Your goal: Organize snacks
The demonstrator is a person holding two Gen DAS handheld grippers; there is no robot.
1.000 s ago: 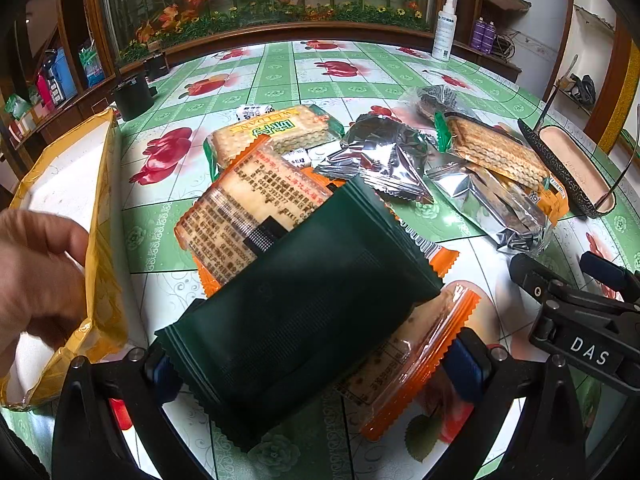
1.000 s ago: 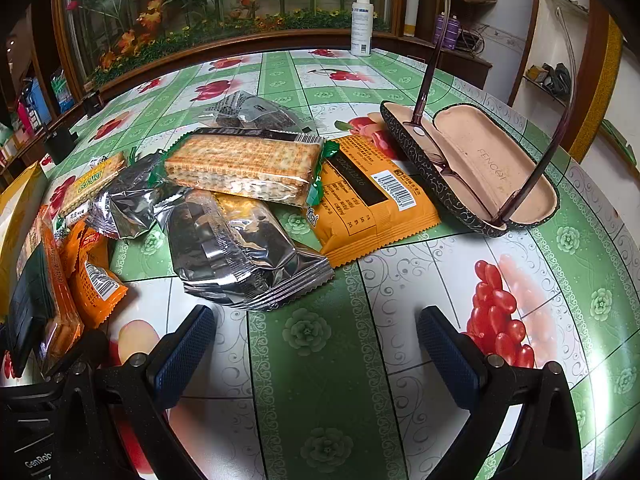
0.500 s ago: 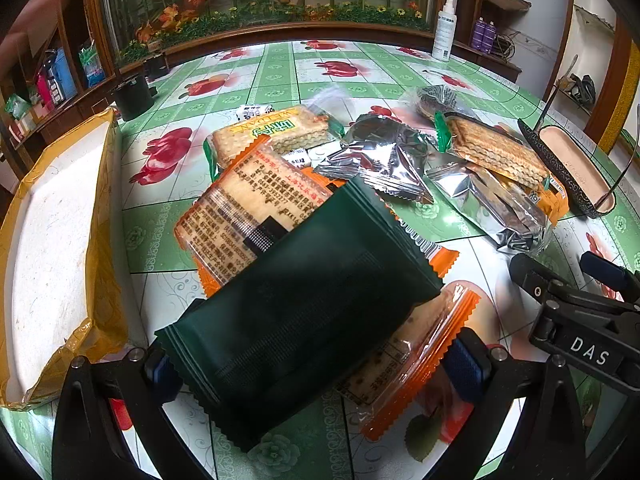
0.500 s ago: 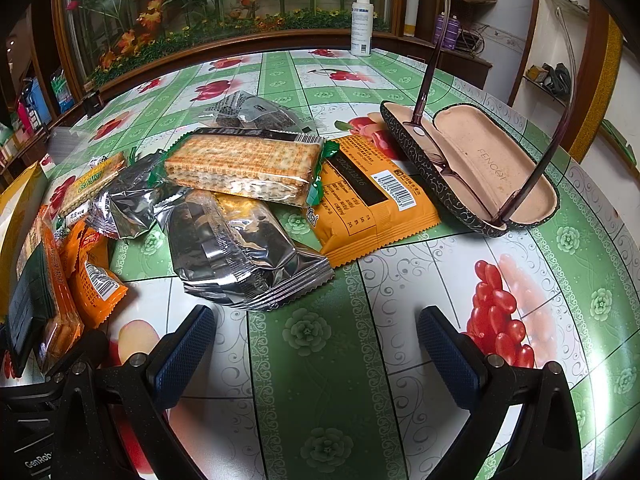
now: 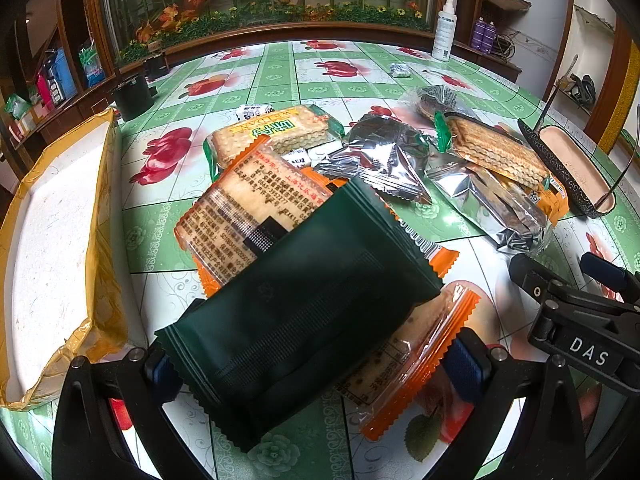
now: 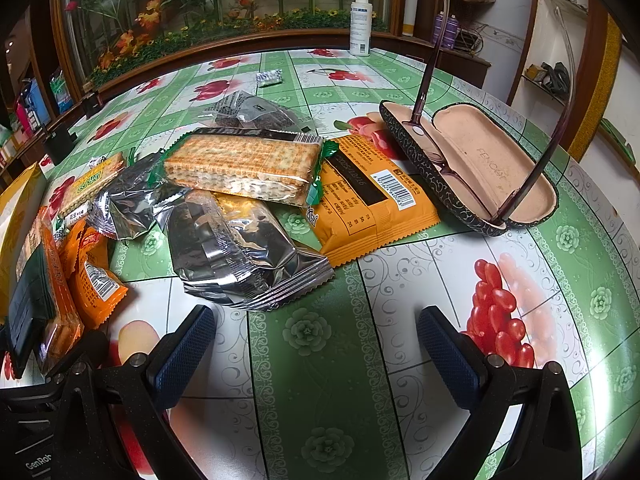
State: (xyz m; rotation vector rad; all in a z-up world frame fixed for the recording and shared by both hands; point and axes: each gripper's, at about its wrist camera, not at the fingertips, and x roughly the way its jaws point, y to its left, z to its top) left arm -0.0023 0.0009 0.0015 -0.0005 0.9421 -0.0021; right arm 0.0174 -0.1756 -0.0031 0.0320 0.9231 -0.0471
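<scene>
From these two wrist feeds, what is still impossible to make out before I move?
- Left wrist view: the dark green packet covers most of the orange cracker packs beneath; how many lie there is unclear.
- Left wrist view: the left tongs straddle that packet; contact is hidden.
- Right wrist view: the orange packet front is face down.
- Both views: the white bottle label is too small.

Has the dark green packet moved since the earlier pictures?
No. The dark green packet lies at the same place on the orange packet below it.
</scene>
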